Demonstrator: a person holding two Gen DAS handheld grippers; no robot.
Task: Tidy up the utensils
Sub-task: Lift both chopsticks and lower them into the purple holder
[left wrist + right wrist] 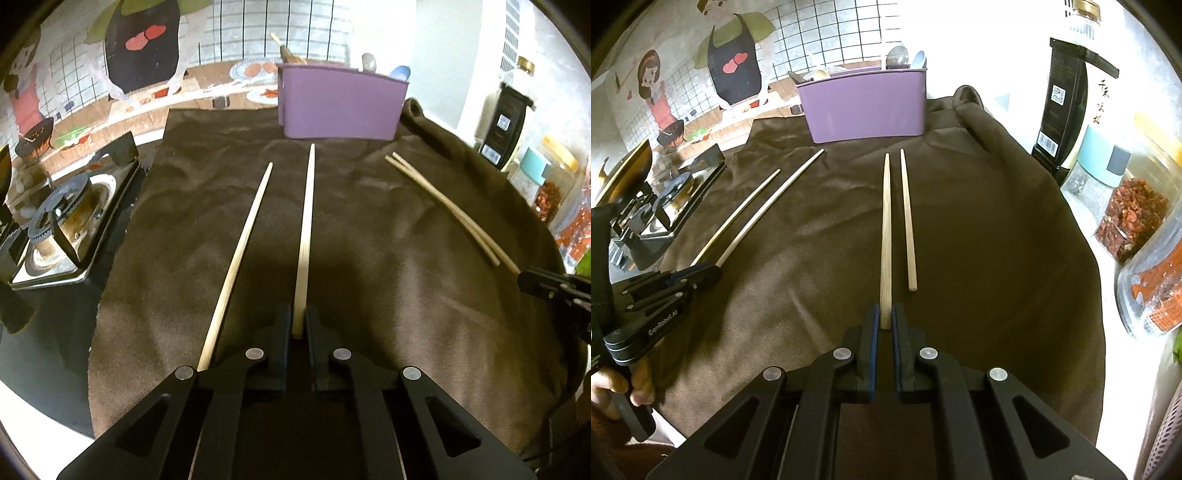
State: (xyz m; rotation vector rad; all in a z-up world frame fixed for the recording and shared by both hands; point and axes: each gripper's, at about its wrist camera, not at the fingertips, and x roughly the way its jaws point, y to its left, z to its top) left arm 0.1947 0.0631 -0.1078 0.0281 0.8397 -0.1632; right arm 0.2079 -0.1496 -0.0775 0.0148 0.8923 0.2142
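Several wooden chopsticks lie on a brown cloth [369, 295]. My left gripper [298, 325] is shut on the near end of one chopstick [306, 229], which points toward the purple utensil holder [340, 107]. A second chopstick [240, 258] lies just to its left. My right gripper [884, 321] is shut on the near end of another chopstick [885, 229]; its mate [908, 221] lies loose to the right. The holder [864, 107] stands at the far edge with spoons in it. The left gripper also shows in the right wrist view [709, 273].
A gas stove [66, 229] sits to the left of the cloth. Jars and bottles [1126, 206] stand along the right side, with a dark box [1063, 110]. The cloth bunches up at the far right [971, 107]. A cartoon wall sticker is behind.
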